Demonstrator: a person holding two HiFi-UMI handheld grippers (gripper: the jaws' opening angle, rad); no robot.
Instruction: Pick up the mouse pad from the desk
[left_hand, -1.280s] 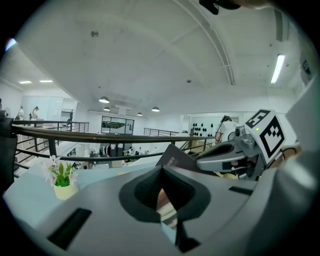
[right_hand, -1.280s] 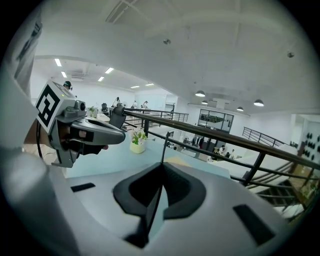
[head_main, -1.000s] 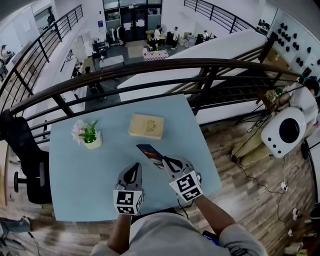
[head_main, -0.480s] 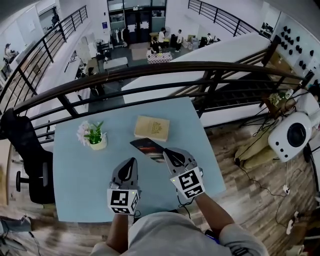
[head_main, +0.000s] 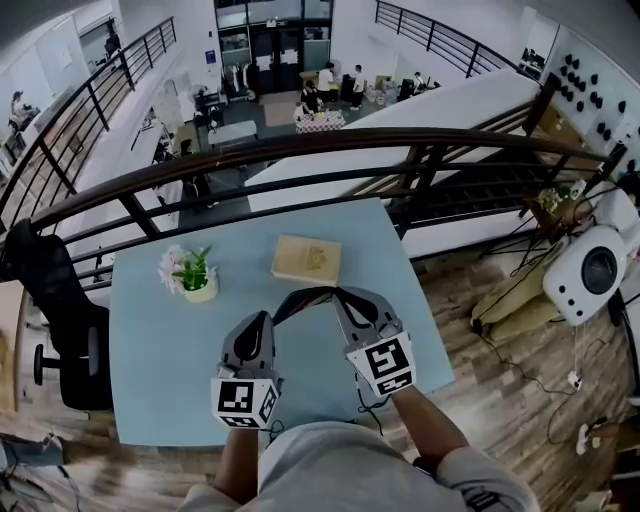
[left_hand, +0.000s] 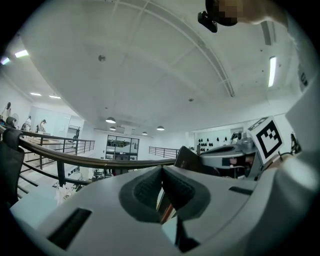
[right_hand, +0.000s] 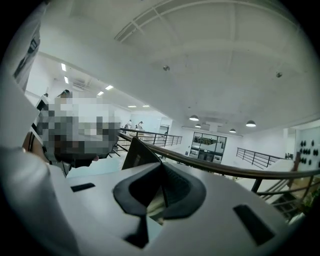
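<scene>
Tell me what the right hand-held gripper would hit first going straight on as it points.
Apart from the mouse pad in its jaws, the right hand-held gripper looks raised above the table, so it likely clears the book and meets the railing first; depth is uncertain.

Mouse pad (head_main: 303, 296): thin, dark, flexible sheet. Hangs clear above the middle of the desk (head_main: 150, 340), bowed, edge-on from overhead.
</scene>
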